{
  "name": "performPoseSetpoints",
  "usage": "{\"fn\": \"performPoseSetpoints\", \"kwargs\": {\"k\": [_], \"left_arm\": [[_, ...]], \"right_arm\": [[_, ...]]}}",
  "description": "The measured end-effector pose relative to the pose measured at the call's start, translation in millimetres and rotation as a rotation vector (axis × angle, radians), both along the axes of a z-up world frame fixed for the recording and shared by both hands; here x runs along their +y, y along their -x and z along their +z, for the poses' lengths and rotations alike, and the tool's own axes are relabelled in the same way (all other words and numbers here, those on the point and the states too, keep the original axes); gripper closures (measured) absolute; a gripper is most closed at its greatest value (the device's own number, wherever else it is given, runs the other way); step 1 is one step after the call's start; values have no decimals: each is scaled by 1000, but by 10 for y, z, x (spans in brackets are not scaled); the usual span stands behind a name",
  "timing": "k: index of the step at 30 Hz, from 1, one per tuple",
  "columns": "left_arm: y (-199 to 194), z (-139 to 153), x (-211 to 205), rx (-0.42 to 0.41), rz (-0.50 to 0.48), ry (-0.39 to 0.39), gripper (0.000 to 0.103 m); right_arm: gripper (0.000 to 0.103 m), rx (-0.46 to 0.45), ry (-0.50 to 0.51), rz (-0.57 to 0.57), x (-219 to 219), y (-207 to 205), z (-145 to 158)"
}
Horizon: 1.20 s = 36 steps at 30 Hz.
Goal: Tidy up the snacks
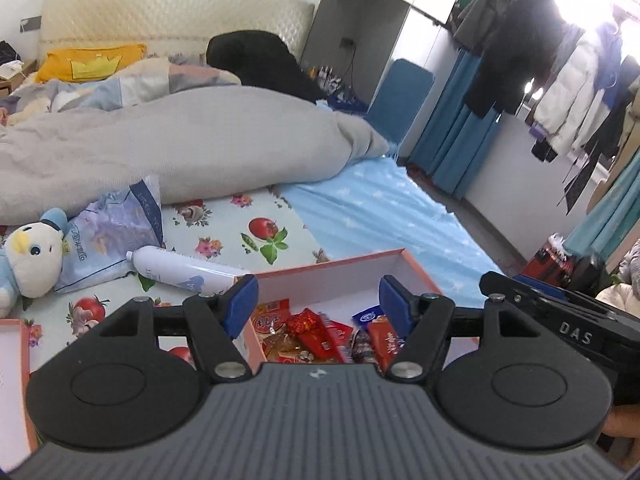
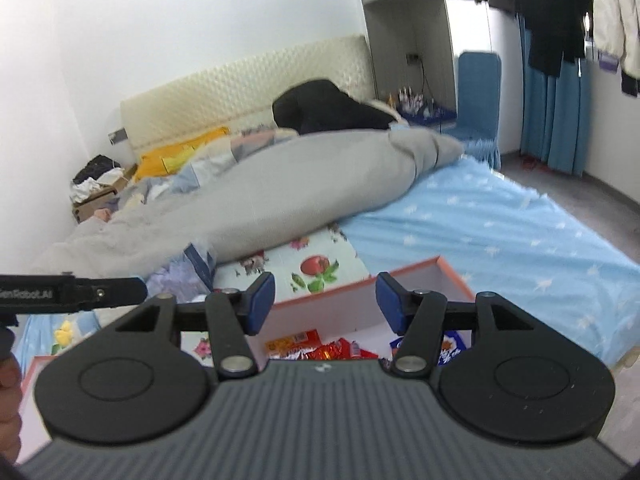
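Note:
An orange-rimmed white box (image 1: 332,266) lies on the bed and holds several snack packets (image 1: 316,334), mostly red, with a blue one at the right. My left gripper (image 1: 318,302) hovers over the box, open and empty. In the right wrist view the same box (image 2: 400,274) and snacks (image 2: 328,350) show below my right gripper (image 2: 325,300), which is open and empty too. The right gripper's body shows at the right of the left wrist view (image 1: 560,312); the left gripper's body shows at the left of the right wrist view (image 2: 68,292).
A white spray bottle (image 1: 180,268), a blue-white bag (image 1: 108,236) and a plush toy (image 1: 28,260) lie left of the box on a floral cloth (image 1: 260,236). Another box part (image 1: 16,380) sits at far left. A grey duvet (image 1: 180,148) lies behind.

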<state>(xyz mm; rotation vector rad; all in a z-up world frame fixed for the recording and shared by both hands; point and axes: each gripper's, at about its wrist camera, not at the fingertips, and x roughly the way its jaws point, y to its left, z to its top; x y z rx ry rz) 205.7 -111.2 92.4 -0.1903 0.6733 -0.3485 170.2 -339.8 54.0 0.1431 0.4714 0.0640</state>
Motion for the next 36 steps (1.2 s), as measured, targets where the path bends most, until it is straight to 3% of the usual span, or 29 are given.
{"fn": "performPoseSetpoints", "kwargs": {"k": [5, 15, 23, 36], "left_arm": [[342, 141, 15, -33, -13, -5, 31], [866, 184, 50, -72, -4, -37, 31], [1117, -123, 61, -39, 0, -50, 31], [1122, -536, -84, -1, -7, -74, 31]], "right_arm": [[44, -28, 17, -14, 56, 352, 107], [44, 16, 0, -15, 115, 771, -48], [44, 4, 11, -43, 65, 987, -207], [44, 94, -17, -64, -31, 1022, -654]]}}
